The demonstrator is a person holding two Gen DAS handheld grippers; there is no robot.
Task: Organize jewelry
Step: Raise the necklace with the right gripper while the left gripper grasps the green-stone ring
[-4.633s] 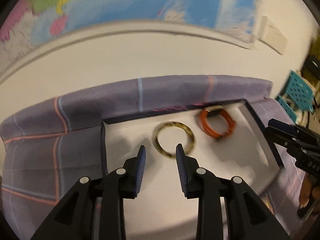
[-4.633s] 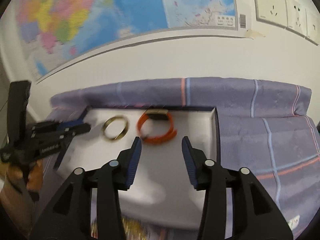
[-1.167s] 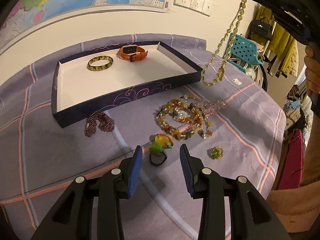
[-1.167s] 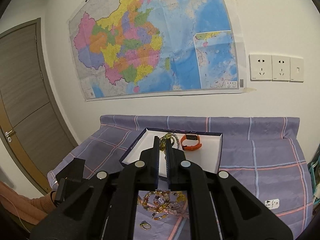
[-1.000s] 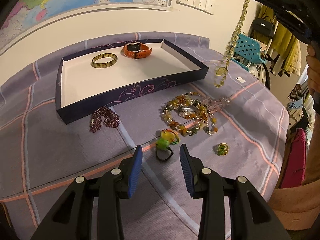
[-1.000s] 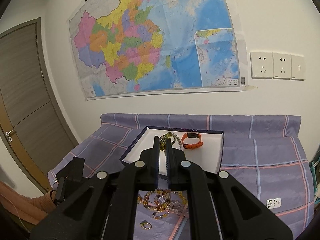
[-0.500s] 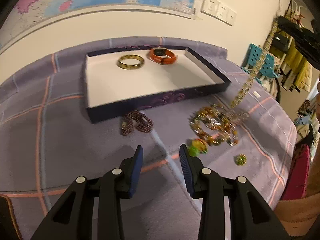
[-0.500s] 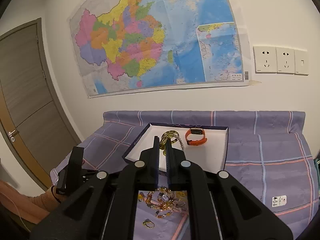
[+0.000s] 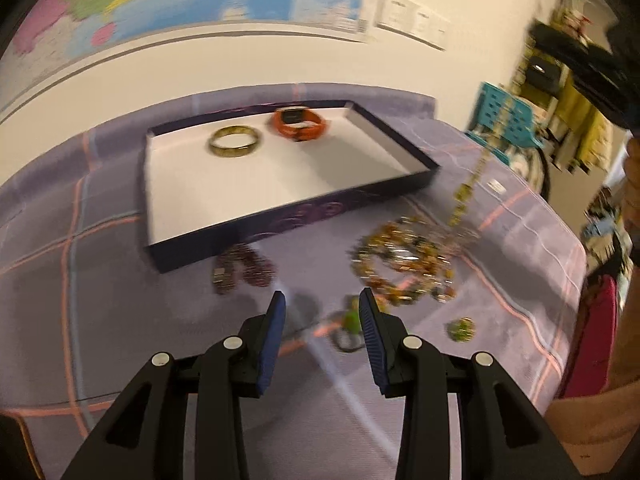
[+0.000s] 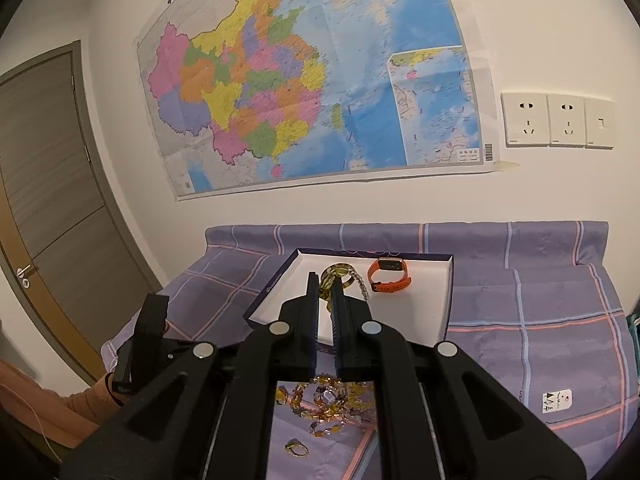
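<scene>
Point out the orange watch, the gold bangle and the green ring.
orange watch [image 9: 298, 125], left wrist view, on its strap.
gold bangle [image 9: 234, 150], left wrist view, on its near rim.
green ring [image 9: 461, 329], left wrist view, on its stone.

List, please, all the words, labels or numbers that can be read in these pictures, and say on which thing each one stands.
Wall map: a title in Chinese characters along its top left edge, too small to read.
Map legend box and barcode: too small to read.
White tag on the checked cloth: symbols only, unreadable.
Box rim: faint print, unreadable.
</scene>
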